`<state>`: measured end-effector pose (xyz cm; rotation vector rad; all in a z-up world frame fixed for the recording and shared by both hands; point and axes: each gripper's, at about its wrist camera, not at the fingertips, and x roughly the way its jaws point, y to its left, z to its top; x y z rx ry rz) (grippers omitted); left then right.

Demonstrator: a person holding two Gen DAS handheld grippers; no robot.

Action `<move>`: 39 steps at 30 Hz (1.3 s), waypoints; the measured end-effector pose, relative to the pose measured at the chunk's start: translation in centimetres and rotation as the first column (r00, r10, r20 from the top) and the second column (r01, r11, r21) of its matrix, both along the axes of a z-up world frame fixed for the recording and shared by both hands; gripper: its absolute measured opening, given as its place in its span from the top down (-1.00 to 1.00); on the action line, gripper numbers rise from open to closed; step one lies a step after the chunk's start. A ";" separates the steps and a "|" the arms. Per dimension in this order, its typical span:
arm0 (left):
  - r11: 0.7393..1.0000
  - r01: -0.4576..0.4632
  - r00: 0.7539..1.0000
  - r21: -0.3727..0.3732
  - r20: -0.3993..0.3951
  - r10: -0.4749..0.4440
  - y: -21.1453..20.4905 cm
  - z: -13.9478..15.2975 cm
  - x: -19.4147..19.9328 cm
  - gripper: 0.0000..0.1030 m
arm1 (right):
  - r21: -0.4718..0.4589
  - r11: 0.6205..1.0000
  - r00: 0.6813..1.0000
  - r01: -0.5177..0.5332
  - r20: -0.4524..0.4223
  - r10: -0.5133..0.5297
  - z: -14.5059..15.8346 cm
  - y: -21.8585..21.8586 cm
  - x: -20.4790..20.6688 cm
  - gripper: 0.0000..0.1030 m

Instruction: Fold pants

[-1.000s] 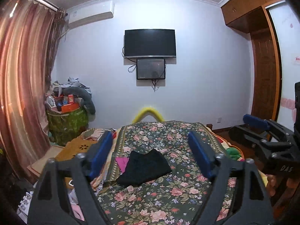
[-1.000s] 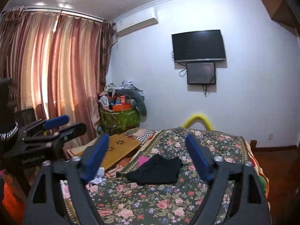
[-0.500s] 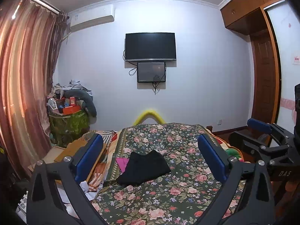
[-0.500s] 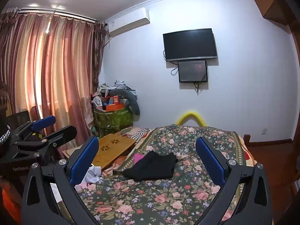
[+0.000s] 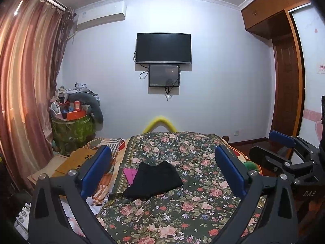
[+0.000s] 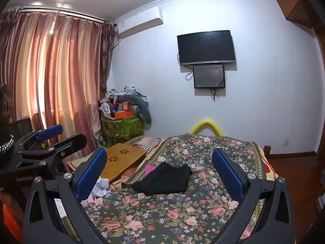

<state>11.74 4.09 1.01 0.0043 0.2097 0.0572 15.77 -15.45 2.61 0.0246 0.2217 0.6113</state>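
Note:
Black pants (image 5: 154, 180) lie in a folded heap on the flowered bedspread (image 5: 182, 209), also seen in the right wrist view (image 6: 164, 180). My left gripper (image 5: 162, 170) is open and empty, held well back from and above the pants. My right gripper (image 6: 159, 171) is open and empty too, likewise short of the pants. Each gripper shows at the edge of the other's view: the right gripper (image 5: 284, 156) at the right, the left gripper (image 6: 52, 140) at the left.
A pink cloth (image 5: 130, 172) lies beside the pants' left edge. A wooden lap tray (image 6: 121, 160) and striped bedding lie left of the bedspread. A full green basket (image 5: 71, 130) stands by the curtain. A wardrobe (image 5: 284, 71) is at the right.
Both grippers' jaws have opened wider. Both have tilted up and pulled back slightly, so the pants sit lower between the fingers.

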 end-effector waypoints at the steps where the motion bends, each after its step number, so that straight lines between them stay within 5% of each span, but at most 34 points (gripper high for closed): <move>1: 1.000 0.001 1.000 -0.001 -0.002 -0.001 0.0 0.0 0.1 -0.99 | 0.000 1.000 1.000 -0.001 -0.001 0.001 0.0 0.0 0.0 -0.99; 39: 0.999 0.018 1.000 -0.027 -0.021 -0.018 0.5 -0.4 0.4 -0.99 | 0.001 1.000 1.000 0.002 -0.023 -0.002 0.1 -0.9 0.3 -0.99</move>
